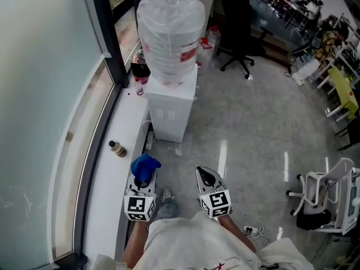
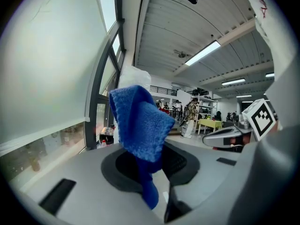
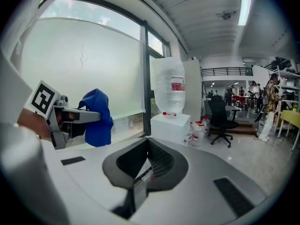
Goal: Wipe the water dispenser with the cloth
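Cloth, blue and fuzzy, is pinched in the left gripper; in the left gripper view its jaws are pressed on the lower tail of the fabric, and the rest stands up in a folded bunch above them. From the head view the bundle sits at that gripper's tip, low and left of middle, above the edge of the white window ledge.

Just to its right the right gripper is held level with it. The two are apart and both point away from the person. The right gripper view shows its jaws pressed together with nothing between them.

A small brown bottle stands on the ledge a little farther on, left of the cloth.

Beyond both grippers, well apart from them, is the water dispenser, a white cabinet standing on the grey floor against the far end of the ledge. A large clear water jug with a red label sits upside down on top of it. The cloth is not touching the dispenser.

Farther back and to the right stands a black office chair. A white chair is at the near right edge.
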Action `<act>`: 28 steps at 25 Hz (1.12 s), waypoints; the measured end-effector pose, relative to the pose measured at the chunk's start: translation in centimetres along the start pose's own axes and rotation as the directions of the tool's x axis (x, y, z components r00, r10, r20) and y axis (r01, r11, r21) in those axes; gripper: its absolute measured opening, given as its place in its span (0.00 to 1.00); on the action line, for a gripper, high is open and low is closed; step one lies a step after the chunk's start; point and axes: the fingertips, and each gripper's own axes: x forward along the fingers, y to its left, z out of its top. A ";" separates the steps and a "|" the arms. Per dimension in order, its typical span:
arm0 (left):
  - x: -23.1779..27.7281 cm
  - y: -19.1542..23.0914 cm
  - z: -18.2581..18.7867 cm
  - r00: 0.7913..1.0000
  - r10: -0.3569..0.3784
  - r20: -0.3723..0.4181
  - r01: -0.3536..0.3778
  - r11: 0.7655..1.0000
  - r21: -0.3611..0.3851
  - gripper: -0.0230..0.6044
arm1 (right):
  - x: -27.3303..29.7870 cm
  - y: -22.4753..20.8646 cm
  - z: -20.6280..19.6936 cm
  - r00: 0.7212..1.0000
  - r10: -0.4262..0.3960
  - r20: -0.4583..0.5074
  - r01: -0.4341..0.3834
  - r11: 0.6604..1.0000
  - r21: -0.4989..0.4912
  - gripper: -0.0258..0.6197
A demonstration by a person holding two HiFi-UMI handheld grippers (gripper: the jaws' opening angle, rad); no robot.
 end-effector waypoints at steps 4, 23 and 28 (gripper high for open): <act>3.9 3.6 0.9 1.000 -0.018 -0.006 0.018 1.000 0.003 0.19 | 4.5 -0.8 1.8 1.000 -0.012 -0.006 0.012 1.000 -0.005 0.06; 12.5 6.0 -1.0 0.996 0.061 -0.065 -0.059 0.998 0.037 0.19 | 8.7 -7.2 -0.9 0.995 0.022 -0.097 -0.016 0.998 0.055 0.06; 14.6 6.3 -2.7 0.996 0.080 -0.042 -0.079 0.996 0.038 0.19 | 10.0 -9.3 -2.9 0.993 0.035 -0.109 -0.032 0.999 0.029 0.06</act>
